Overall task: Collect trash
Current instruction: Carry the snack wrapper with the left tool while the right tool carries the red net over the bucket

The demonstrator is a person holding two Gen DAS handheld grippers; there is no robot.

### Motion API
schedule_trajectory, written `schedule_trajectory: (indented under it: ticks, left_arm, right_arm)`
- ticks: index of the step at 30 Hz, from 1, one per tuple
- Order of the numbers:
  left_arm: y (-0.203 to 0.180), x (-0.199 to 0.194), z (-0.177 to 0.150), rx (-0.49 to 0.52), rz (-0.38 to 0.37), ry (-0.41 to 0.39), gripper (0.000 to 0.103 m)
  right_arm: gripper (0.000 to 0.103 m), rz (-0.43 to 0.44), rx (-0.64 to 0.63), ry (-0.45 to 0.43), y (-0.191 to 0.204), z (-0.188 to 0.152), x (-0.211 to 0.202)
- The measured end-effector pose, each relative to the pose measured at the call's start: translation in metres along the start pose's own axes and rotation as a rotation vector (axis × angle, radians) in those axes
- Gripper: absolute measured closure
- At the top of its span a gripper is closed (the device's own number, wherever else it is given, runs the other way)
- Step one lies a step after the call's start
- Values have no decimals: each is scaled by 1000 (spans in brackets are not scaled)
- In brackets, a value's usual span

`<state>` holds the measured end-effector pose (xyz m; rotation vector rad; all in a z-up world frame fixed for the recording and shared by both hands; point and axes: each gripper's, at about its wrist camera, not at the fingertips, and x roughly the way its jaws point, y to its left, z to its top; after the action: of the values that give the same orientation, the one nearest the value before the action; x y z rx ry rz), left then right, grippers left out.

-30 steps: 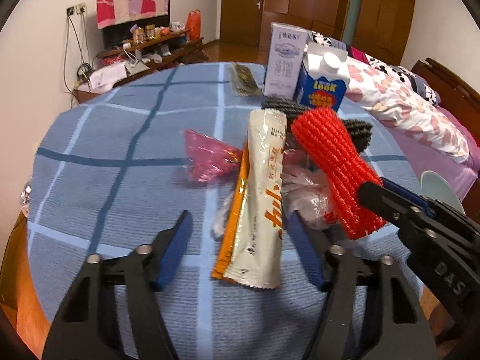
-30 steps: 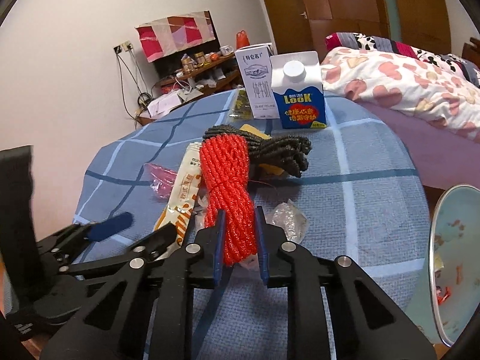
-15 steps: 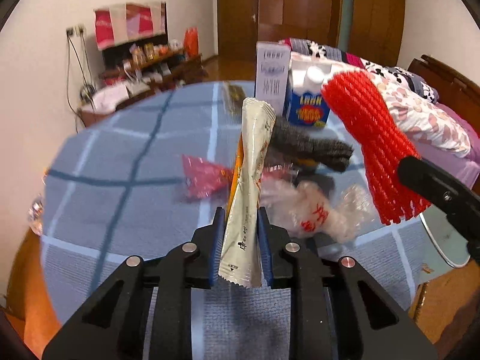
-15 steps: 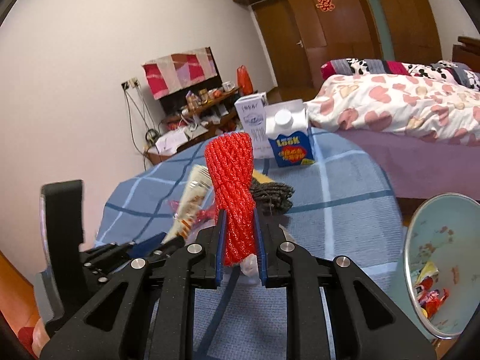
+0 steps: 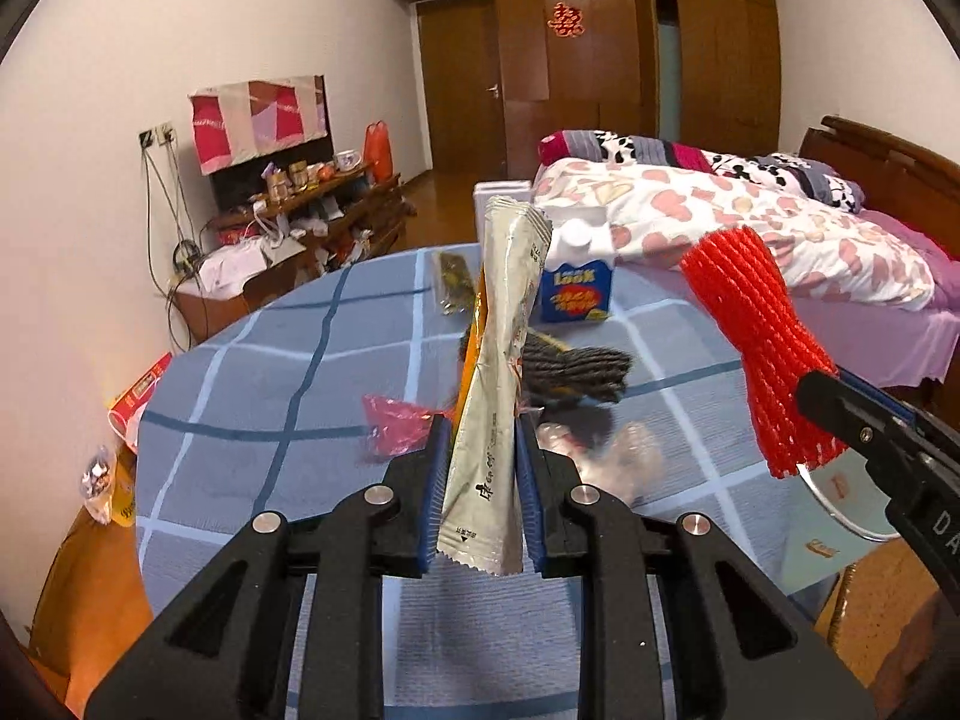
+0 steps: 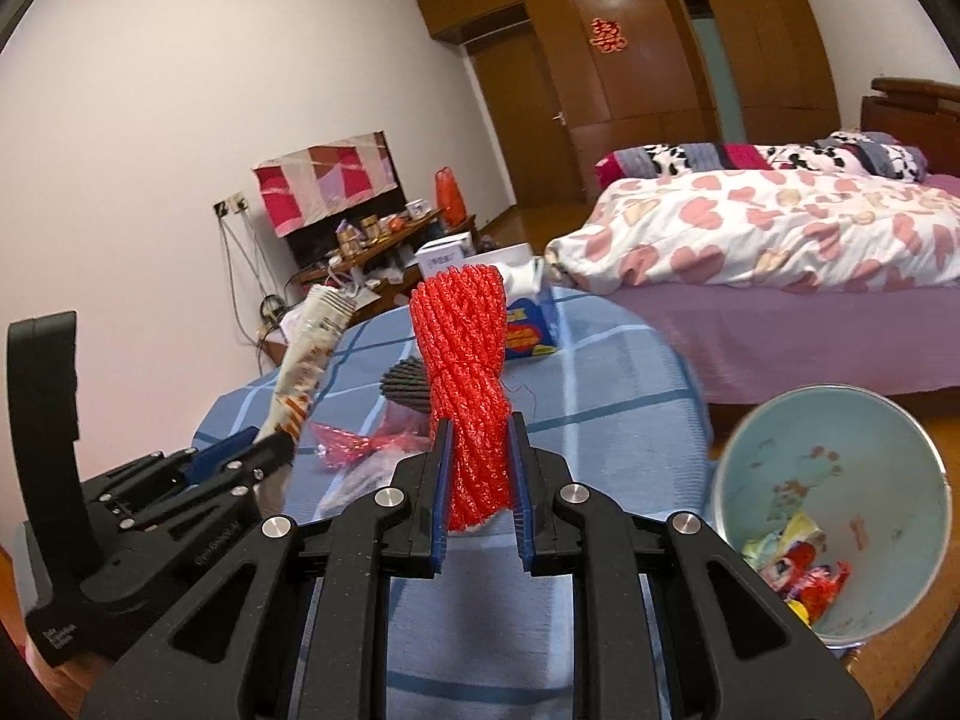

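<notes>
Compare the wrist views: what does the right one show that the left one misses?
Only the right wrist view shows inside the pale blue trash bin, with colourful wrappers at its bottom. Only the left shows the clear crumpled plastic bag. Both show the red foam net sleeve in the right gripper, and the long silver sachet in the left gripper.
</notes>
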<state>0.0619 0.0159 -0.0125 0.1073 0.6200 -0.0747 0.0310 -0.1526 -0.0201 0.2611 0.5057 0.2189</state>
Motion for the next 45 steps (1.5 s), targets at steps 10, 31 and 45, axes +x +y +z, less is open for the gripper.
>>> schedule_trajectory:
  ticks: [10,31,45]
  left_arm:
    - [-39,-16,8,63,-48,-37,81]
    - [-124,-33,7,205,-196,-57,81]
    - [-172,-27,6,263,-265,-31,81]
  right_arm:
    - [85,-72,46,-42,-34,-3,-33]
    - [85,-224,169,-100,-103,-15,-83]
    - [85,-346,234,-94,-140,-22,-86]
